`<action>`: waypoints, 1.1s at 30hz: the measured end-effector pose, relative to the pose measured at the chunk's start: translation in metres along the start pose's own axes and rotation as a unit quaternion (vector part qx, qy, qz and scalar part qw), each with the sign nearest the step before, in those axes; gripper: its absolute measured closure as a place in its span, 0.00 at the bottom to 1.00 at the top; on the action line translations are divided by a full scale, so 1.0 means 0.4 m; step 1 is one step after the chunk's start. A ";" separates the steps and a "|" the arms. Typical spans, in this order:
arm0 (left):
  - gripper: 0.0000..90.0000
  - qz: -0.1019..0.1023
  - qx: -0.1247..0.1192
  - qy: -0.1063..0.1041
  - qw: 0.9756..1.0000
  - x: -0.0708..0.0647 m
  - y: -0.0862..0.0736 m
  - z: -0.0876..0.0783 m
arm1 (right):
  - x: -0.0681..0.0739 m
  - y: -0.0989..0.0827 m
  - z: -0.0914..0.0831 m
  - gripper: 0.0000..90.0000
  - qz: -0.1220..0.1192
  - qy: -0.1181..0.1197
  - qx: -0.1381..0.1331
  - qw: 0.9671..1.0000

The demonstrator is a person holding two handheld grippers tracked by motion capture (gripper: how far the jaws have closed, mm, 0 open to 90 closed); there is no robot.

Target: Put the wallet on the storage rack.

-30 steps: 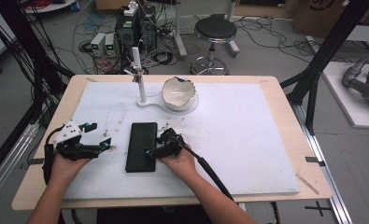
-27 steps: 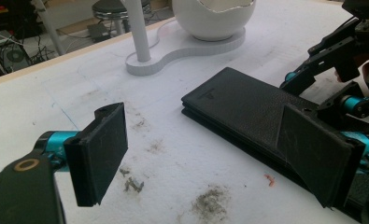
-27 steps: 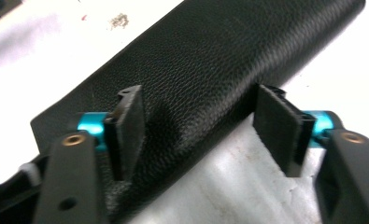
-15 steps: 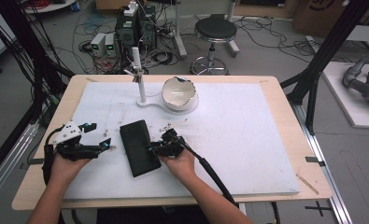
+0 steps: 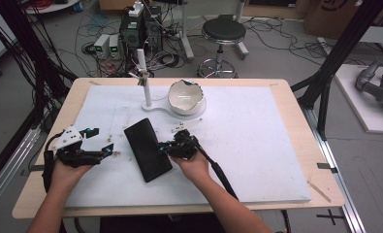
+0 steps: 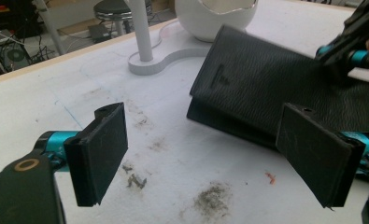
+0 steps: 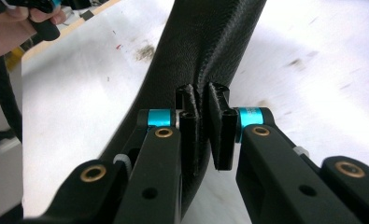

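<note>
Pinching only the thin edge of the flat black grained-leather wallet [image 7: 205,51], the right gripper [image 7: 204,128] has just been closing its jaws, and they now clamp a narrow fold of the cover between the pads. The wallet lies slanted on the white foam board [image 5: 257,141] near the table's middle, just in front of the white stand with its upright post [image 5: 145,94] and the cracked white eggshell-shaped bowl [image 5: 185,97]. With so little leather in the grip, the likeliest trouble is a slip: as the edge comes up, the wallet's own weight could pull the fold free and drop it flat. It might also fall open and swing. The left gripper [image 6: 205,154] waits nearby with jaws wide apart, holding nothing, so it offers no support.
</note>
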State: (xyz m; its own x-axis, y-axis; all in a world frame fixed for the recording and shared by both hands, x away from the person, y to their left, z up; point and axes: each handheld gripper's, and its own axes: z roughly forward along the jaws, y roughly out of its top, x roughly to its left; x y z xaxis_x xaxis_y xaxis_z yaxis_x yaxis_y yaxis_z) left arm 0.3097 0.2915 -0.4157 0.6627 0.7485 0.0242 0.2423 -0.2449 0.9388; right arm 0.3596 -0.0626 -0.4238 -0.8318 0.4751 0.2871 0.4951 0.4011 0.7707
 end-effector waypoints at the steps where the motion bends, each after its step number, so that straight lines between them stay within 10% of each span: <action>1: 0.19 0.000 -0.001 -0.001 1.000 -0.001 0.001 0.000 | 0.000 0.013 -0.033 0.94 -0.022 -0.016 0.000 1.000; 11: 0.19 0.006 -0.009 -0.027 1.000 -0.011 0.018 0.009 | -0.008 0.050 -0.193 0.95 -0.116 -0.064 -0.011 0.991; 21: 0.19 0.015 -0.021 -0.093 0.995 -0.045 0.063 0.043 | 0.015 0.072 -0.279 0.95 -0.230 -0.071 0.026 0.970; 33: 0.19 0.016 -0.023 -0.204 0.978 -0.101 0.134 0.120 | 0.058 0.071 -0.310 0.95 -0.331 -0.023 0.040 0.942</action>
State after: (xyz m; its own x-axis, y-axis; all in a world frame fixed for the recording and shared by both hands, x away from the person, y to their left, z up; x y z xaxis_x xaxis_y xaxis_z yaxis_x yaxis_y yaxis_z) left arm 0.3301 0.2185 -0.3829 0.8996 0.4298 -0.0774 0.1912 -0.2281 0.9547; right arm 0.3230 -0.1374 -0.3246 -0.9541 0.1326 -0.2684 -0.1099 0.6787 0.7261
